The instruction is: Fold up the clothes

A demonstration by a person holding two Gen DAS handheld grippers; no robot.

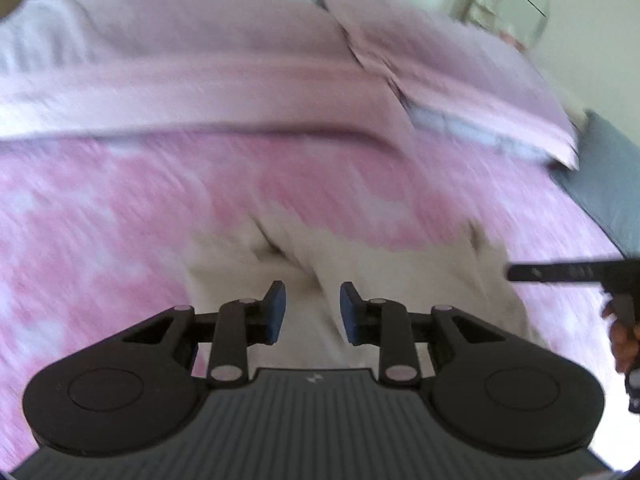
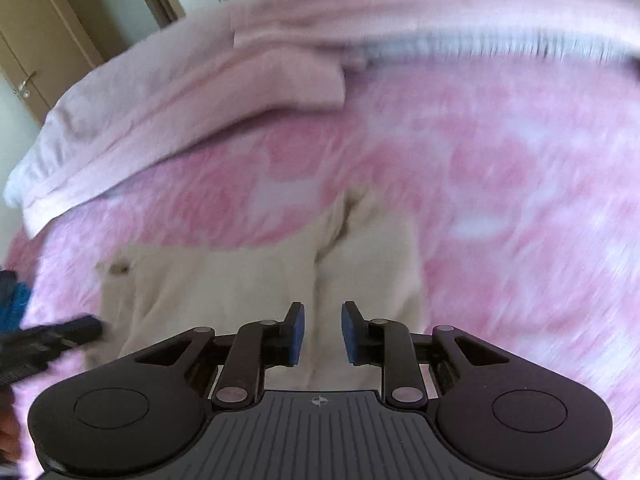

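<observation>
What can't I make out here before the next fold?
- Cream garment: near edge hidden behind left claw, left wrist view.
- Same garment, right wrist view: near part covered by right claw; what kind, unclear.
- Pink bedspread: pattern motion-blurred, both views.

Motion blur smears both views: the pink blanket (image 1: 100, 208) shows only streaks, its pattern unreadable. The cream garment (image 1: 400, 264) at lower centre of the left view is partly hidden behind the left gripper (image 1: 312, 308), so its near edge and kind cannot be told. At the right edge, the right gripper (image 1: 560, 272) is cut off, one finger showing, and a hand (image 1: 624, 340) is only a sliver. A grey thing (image 1: 612, 184) is cropped there too. In the right view, the left gripper (image 2: 60, 334) at lower left is blurred and cut off. A blue cloth (image 2: 14, 304) at the left edge is cropped, unidentifiable.
</observation>
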